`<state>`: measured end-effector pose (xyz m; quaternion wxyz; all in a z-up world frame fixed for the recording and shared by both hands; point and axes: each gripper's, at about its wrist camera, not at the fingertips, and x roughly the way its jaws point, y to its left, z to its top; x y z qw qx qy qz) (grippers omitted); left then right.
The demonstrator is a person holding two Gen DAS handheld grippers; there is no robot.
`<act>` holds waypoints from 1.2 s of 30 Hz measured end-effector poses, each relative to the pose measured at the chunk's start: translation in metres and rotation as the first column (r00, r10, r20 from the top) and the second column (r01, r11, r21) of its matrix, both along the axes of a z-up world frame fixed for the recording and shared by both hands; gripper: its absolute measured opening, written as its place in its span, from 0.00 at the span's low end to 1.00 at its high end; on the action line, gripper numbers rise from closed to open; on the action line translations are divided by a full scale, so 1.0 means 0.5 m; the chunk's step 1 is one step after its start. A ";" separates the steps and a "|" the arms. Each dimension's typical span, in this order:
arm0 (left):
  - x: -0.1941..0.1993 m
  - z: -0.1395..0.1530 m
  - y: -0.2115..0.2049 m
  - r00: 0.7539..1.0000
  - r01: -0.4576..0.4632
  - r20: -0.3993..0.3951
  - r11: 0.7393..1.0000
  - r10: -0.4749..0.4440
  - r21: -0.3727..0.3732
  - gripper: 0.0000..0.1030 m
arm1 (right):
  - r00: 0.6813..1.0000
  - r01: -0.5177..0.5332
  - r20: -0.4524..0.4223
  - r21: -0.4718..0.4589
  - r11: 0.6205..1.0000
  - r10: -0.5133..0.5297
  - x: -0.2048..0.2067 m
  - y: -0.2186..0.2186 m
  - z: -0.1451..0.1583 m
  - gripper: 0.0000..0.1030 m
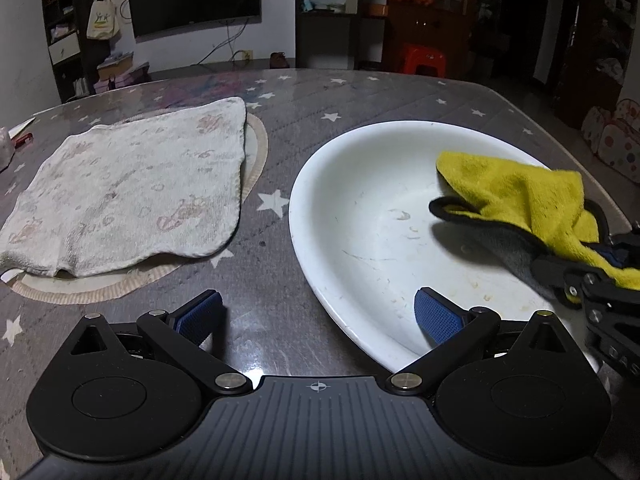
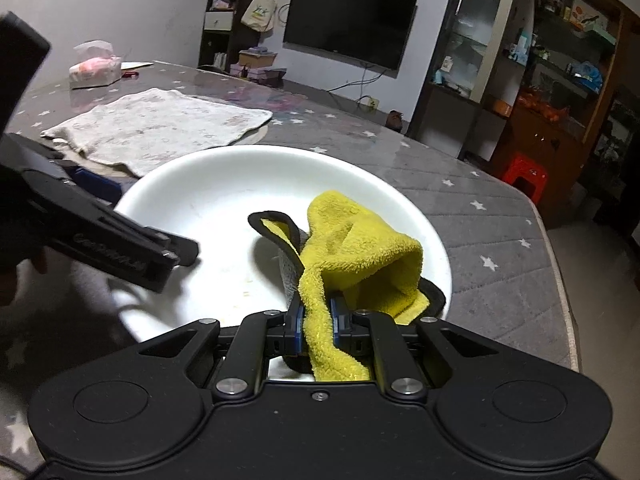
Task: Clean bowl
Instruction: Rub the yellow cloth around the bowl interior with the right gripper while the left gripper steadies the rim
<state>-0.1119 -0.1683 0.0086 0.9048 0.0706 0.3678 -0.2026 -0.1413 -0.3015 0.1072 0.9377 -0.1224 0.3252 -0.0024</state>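
A white bowl [image 1: 360,200] [image 2: 208,192] sits on the grey star-patterned table, with faint marks and crumbs on its inside. A yellow cloth [image 1: 516,188] [image 2: 352,248] with a grey backing and black edging hangs over the bowl's right half. My right gripper [image 2: 318,320] [image 1: 560,272] is shut on that cloth, its blue pads pinching a fold. My left gripper [image 1: 318,318] [image 2: 143,220] stands open astride the bowl's near-left rim. One of its fingers is inside the bowl, the other over the table, and neither pad presses on the rim.
A pale patterned towel [image 1: 132,184] [image 2: 160,128] lies flat on a round mat [image 1: 256,148] left of the bowl. A tissue pack [image 2: 94,70] stands at the table's far left. The table edge [image 2: 560,280] runs close to the bowl's right side, with a red stool [image 2: 524,176] beyond it.
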 end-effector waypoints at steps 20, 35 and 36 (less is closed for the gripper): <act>-0.024 0.018 -0.022 0.998 0.035 -0.054 0.999 -0.034 0.012 0.78 | 0.997 -0.051 0.045 -0.137 0.989 0.058 0.088 -0.016 -0.025 0.12; -0.012 0.032 -0.016 0.992 0.094 -0.087 0.995 -0.096 -0.027 0.37 | 0.999 -0.045 0.013 -0.166 0.985 0.048 0.061 -0.014 -0.019 0.12; -0.009 0.032 -0.013 0.991 0.094 -0.093 0.995 -0.097 -0.034 0.36 | 0.999 -0.045 0.012 -0.165 0.985 0.048 0.060 -0.014 -0.018 0.12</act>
